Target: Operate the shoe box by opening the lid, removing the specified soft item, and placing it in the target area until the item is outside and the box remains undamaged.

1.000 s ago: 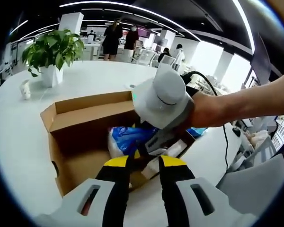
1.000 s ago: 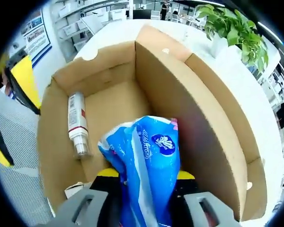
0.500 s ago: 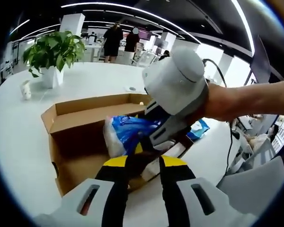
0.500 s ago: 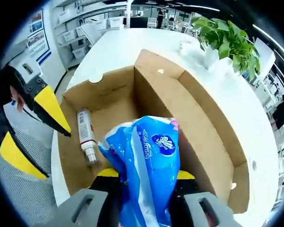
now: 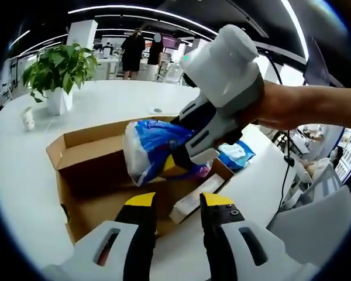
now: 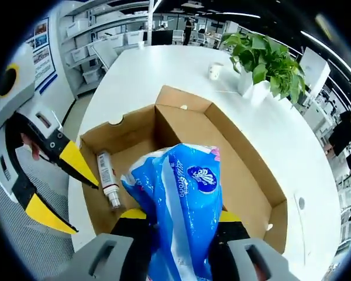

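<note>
An open cardboard shoe box (image 5: 76, 161) lies on the white table, flaps up. My right gripper (image 5: 175, 161), held by a hand coming in from the right, is shut on a soft blue-and-white tissue pack (image 5: 147, 147) and holds it above the box. In the right gripper view the pack (image 6: 184, 193) stands between the jaws of the right gripper (image 6: 184, 218), with the box (image 6: 240, 158) below. A white bottle (image 6: 107, 178) lies on the box floor. My left gripper (image 5: 179, 202) hovers open by the box's near edge, nothing between its jaws; the left gripper (image 6: 82, 208) also shows at the box's left side.
A potted plant (image 5: 57, 70) and a small white cup (image 5: 27, 119) stand at the far side of the table. Another blue pack (image 5: 235, 154) lies on the table right of the box. People stand in the background office. A table hole (image 6: 300, 203) lies beyond the box.
The right gripper has risen with the blue pack, from low inside the box to above its walls. The left gripper's jaws stand slightly wider apart.
</note>
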A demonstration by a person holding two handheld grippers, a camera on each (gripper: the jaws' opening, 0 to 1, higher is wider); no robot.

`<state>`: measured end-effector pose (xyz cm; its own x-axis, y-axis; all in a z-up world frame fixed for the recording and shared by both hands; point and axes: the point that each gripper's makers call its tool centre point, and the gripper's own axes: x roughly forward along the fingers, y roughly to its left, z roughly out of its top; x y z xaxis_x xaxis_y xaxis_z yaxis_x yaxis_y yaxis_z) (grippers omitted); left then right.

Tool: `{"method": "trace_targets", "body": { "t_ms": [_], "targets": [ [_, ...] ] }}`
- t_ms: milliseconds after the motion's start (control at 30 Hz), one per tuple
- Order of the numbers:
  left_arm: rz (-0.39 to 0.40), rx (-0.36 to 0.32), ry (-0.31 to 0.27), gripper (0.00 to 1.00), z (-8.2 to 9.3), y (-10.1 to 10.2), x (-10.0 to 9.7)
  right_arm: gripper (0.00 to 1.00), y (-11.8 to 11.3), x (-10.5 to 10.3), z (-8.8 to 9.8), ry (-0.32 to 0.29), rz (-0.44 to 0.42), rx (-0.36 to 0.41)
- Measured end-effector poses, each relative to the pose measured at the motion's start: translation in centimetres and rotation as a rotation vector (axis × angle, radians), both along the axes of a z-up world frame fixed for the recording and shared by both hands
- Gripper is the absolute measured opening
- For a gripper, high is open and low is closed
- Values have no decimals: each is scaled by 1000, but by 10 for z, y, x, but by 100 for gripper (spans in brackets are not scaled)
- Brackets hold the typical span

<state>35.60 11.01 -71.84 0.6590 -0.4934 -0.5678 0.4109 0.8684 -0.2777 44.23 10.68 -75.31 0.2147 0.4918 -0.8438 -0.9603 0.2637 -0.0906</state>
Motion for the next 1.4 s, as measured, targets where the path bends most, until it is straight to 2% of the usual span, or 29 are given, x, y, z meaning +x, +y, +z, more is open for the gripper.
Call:
{"method": "trace_targets", "body": {
  "t_ms": [200, 633, 933, 1400],
  "targets": [
    [-9, 6, -1, 30, 0, 0, -1, 35, 0, -2, 14, -18, -12, 28],
    [-21, 11, -3, 30, -1, -3, -2, 35, -12, -5, 34, -61, -18, 25],
    [-45, 16, -7, 30, -1, -9, -5, 35, -38, -7, 46, -93, -41, 6],
    [-61, 14, -14, 30, 0, -13, -7, 35, -93, -19, 39, -94, -110, -25]
  ]
}}
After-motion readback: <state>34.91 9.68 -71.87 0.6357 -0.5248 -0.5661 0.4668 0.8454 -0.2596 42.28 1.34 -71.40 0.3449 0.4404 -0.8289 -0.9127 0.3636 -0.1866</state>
